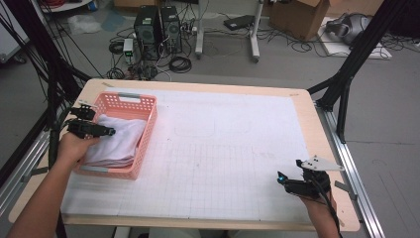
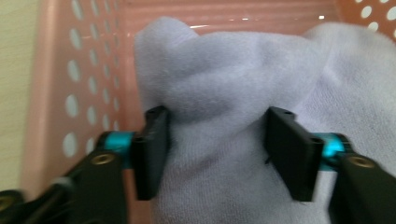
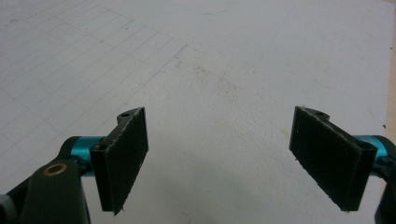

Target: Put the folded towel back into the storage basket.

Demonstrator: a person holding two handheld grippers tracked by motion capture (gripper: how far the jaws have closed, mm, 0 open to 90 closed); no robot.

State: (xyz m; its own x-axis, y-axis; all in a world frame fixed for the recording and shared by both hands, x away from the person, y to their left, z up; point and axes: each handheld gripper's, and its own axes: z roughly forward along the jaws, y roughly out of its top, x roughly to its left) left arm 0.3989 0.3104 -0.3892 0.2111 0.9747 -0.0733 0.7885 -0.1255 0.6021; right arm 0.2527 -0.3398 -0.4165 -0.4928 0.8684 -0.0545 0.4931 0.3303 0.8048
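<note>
The white cloth (image 2: 243, 79) lay bunched inside the pink basket (image 1: 148, 121), which stood at the left end of the table (image 1: 237, 148). In the left gripper view a raised fold of the cloth stood between the jaws of the left tool (image 2: 217, 149); both pads appeared to touch the fabric and pinch it inward, at a medium gap. The hold was judged a light grip on the fold rather than a firm clamp. In the high view the left tool (image 1: 94, 130) was seen over the basket's left side, on the cloth.

The right tool (image 3: 219, 154) stood wide, with nothing between its jaws, above the bare gridded sheet (image 3: 140, 60) near the table's right front corner, well apart from the basket.

Step in hand, as judged: taking hold of the cloth in the basket. The next move would call for a tighter pinch on the fold, then a straight lift clear of the basket wall, so that the soft fabric does not slip or drag the light basket along.
</note>
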